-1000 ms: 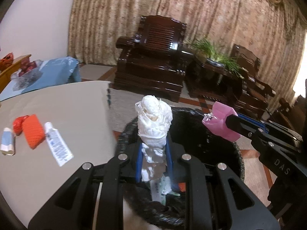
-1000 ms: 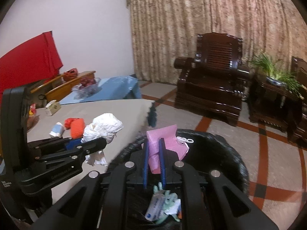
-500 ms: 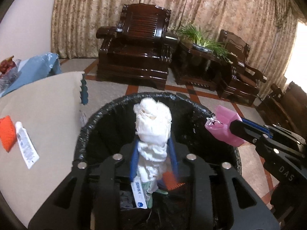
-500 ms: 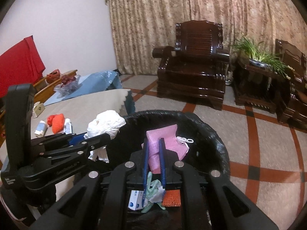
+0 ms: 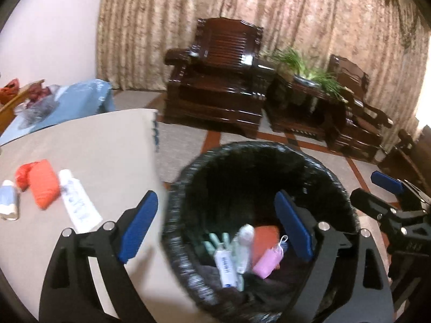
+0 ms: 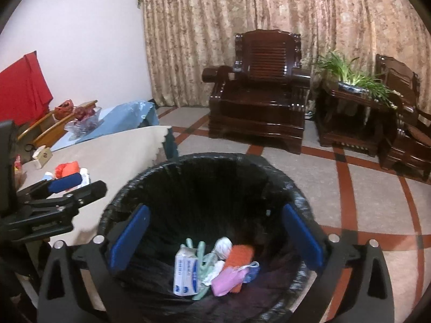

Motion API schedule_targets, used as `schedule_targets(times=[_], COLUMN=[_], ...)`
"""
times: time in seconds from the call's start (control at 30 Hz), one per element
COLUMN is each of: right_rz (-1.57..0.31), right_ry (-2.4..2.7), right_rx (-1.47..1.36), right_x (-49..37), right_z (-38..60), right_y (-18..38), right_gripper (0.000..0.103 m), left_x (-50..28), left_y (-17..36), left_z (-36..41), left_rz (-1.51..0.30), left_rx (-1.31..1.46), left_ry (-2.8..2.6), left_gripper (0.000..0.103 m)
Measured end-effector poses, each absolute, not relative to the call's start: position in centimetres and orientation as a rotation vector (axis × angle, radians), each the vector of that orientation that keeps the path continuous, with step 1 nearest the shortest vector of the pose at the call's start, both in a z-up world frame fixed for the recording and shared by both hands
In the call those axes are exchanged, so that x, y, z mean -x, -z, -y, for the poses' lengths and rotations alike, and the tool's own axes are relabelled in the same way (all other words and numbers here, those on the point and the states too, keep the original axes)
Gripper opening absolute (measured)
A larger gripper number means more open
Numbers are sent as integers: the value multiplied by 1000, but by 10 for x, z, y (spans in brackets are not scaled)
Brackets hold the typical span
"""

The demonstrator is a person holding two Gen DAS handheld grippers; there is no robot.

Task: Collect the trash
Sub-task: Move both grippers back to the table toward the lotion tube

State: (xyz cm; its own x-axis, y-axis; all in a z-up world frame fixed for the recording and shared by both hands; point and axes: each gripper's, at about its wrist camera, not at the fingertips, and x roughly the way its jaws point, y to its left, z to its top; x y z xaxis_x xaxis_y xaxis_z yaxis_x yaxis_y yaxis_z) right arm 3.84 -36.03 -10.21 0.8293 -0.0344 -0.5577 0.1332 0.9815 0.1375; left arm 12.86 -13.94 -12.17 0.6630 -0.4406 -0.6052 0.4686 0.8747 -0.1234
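Dark wooden armchairs (image 6: 258, 99) and a patterned curtain (image 6: 269, 27) close the room behind, and the floor has pale tiles with red bands. Nearer stands a bin with a black liner (image 5: 334, 183), just beside a table with a beige cloth (image 5: 102, 140).

Both grippers hang over the bin. The left gripper (image 5: 215, 226) and the right gripper (image 6: 215, 237) are opening their jaws very wide, and nothing is between them. Below them, at the bottom of the bin, lie a pink packet (image 6: 226, 282), a white crumpled ball (image 6: 223, 245), a small box (image 6: 186, 274) and an orange piece (image 6: 241, 255).

What remains to collect is on the cloth, to the left of the left jaws: a white tube (image 5: 78, 199), an orange pouch (image 5: 43, 185) and a small pale item (image 5: 8, 202), perhaps another tube, as the view is blurred there. The white tube lies with its long axis running away from the camera, a little slanted. The left gripper is clearly nearer to these things; the right one is on the far side of the bin, so I judge the next reach belongs to the left.
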Motion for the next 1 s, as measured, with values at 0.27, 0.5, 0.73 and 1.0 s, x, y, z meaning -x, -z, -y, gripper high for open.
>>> schedule_targets(times=[0.27,0.5,0.73,1.0], right_rz=[-552,-531,-535,-577], right_ry=[-43,-158,-221,-260], right_rx=[-150,-105,-82,-60], right_x=[-71,-108,-144,-183], right_z=[304,245,198,158], right_y=[86,77,77,94], right_gripper=[97,97,97,97], left_x=[-127,-135,-150,-171], left_y=[98,87,87,99], left_z=[67,3,-48,-87], left_rz=[-622,-599,-600,-609], left_rx=[-8,29,54,78], left_ry=[356,213,107,37], left_gripper=[89,89,89,89])
